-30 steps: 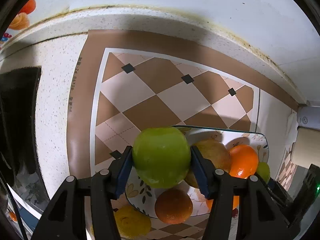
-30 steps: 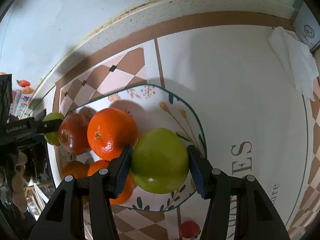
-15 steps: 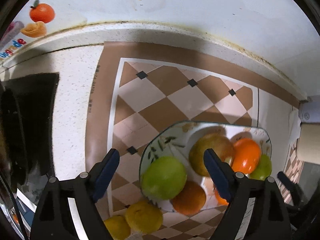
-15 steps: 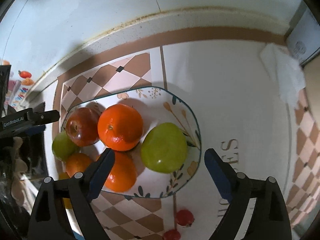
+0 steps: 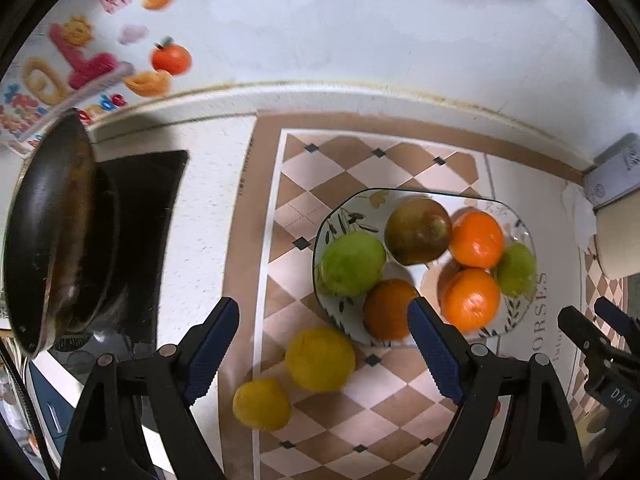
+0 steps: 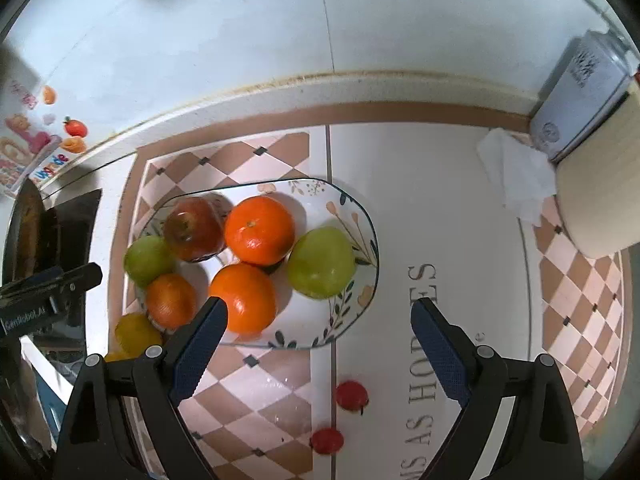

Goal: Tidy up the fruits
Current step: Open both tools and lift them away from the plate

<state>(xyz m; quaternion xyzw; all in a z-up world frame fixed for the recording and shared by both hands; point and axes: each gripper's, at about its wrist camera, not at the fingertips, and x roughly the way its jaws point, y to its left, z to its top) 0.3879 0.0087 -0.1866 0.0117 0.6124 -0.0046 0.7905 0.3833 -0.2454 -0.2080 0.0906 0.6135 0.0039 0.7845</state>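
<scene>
On the bench, the floral plate (image 6: 360, 216) carries two green apples, one at its left edge (image 5: 352, 262) and one at its right (image 6: 322, 262), beside a red apple (image 6: 192, 228) and oranges (image 6: 258, 234). I hold the left gripper (image 5: 324, 348) and right gripper (image 6: 318, 340) above, jaws wide and empty; the right's have just been opening. Two lemons (image 5: 320, 358) and two small red fruits (image 6: 351, 396) lie off the plate, near me, presumably next to gather.

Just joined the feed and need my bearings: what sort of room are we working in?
Most likely a home kitchen counter. A dark pan sits on a black cooktop at the left, a tiled wall rises behind the counter, and a plate of fruit sits on a checkered mat.
</scene>
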